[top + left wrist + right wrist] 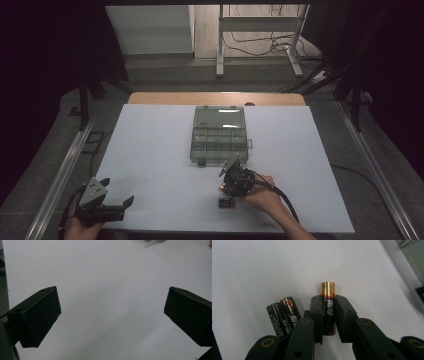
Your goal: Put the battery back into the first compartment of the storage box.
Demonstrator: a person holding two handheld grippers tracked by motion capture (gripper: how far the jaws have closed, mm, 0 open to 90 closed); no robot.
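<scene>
Seen from the high view: a clear plastic compartment box, lid flipped up, near the middle of the white table. Just below the box's near right corner, the right tongs, held in a hand. Below those tongs, near the table's front edge, two small dark batteries lying side by side, too small here to read. Far left of the box, at the table's front corner, the left tongs with a grey three-cornered plate on top.

Clearer from the right gripper view: right tongs clamped on a single battery, a glossy black cylinder with a copper-gold cap, gold lettering along its side, gold end poking out past the matte black pads. Beside it on the left, the two spare batteries, same black-and-copper finish, touching each other, lying on the table.

From the left gripper view: left tongs spread wide, blocky matte black pads well apart, nothing between but smooth white table.
</scene>
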